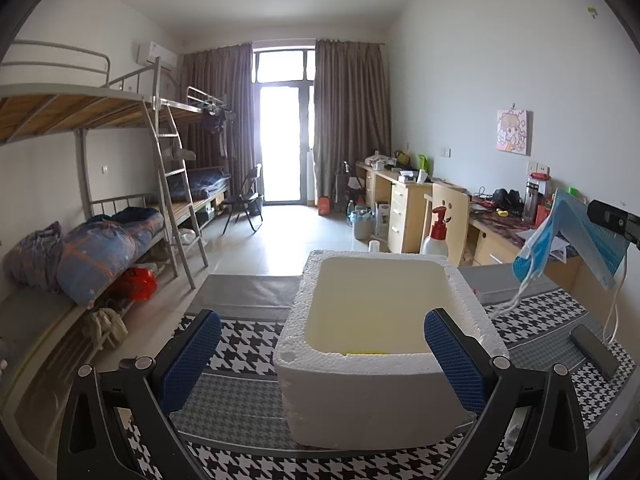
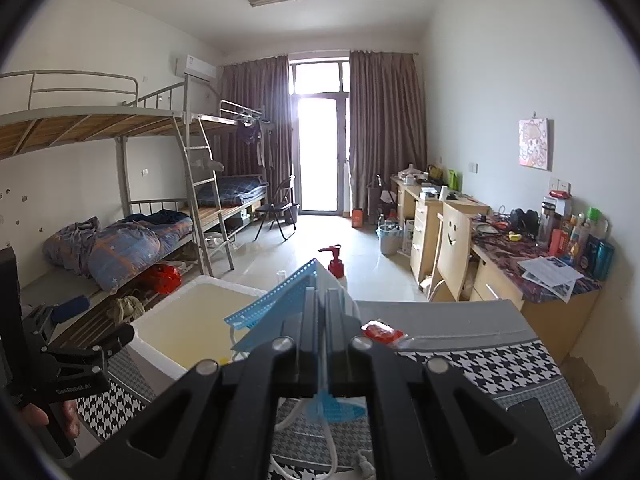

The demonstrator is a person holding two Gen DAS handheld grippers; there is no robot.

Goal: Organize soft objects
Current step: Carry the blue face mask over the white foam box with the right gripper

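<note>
Houndstooth cloth (image 1: 248, 344) under foam box (image 1: 384, 400) | my right gripper (image 2: 322, 300) clamped on blue mask (image 2: 280, 292), long axis toward 10 o'clock, box (image 2: 188, 320) at 10 o'clock, nearer this hand | left gripper (image 1: 322, 356) wide, empty, straddling box's near rim; mask (image 1: 568, 236) at its 2 o'clock

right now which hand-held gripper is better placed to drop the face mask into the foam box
Right. The right hand-held gripper is shut on the blue face mask, held beside the foam box; the left hand-held gripper is open and empty.
</note>
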